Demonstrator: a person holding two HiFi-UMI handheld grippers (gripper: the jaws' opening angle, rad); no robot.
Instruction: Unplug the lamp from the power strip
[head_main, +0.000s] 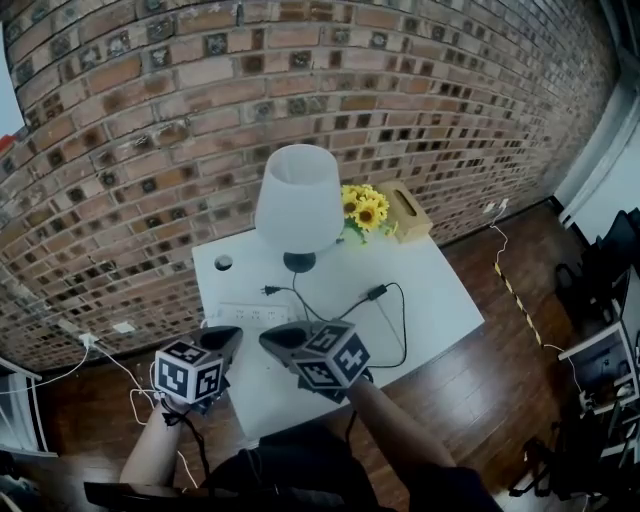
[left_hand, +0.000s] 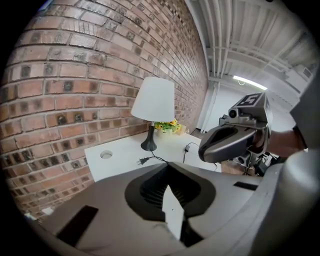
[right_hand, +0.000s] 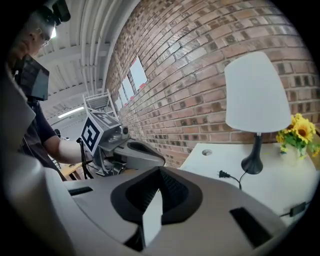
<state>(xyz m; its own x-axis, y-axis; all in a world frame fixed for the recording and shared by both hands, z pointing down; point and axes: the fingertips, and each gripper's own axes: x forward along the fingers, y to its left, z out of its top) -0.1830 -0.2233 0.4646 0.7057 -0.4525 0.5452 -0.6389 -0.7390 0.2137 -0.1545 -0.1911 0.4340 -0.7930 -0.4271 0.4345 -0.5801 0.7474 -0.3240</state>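
Note:
The lamp (head_main: 298, 200) with its white shade stands at the back of the white table (head_main: 440, 290). Its black cord runs forward to a plug (head_main: 268, 291) that lies loose on the tabletop, apart from the white power strip (head_main: 246, 314). Both grippers hover over the table's near edge, tips close together. My left gripper (head_main: 232, 341) is shut and holds nothing, and my right gripper (head_main: 272, 340) is shut and holds nothing too. The left gripper view shows the lamp (left_hand: 154, 100) and plug (left_hand: 142, 161); the right gripper view shows the same lamp (right_hand: 256, 92) and plug (right_hand: 222, 174). The strip is hidden in both.
Yellow flowers (head_main: 365, 210) and a tan tissue box (head_main: 406, 212) sit at the table's back right. A second black cable with an adapter (head_main: 377, 292) loops across the right half. A brick wall (head_main: 150, 120) stands behind; a cable hole (head_main: 223, 263) is at back left.

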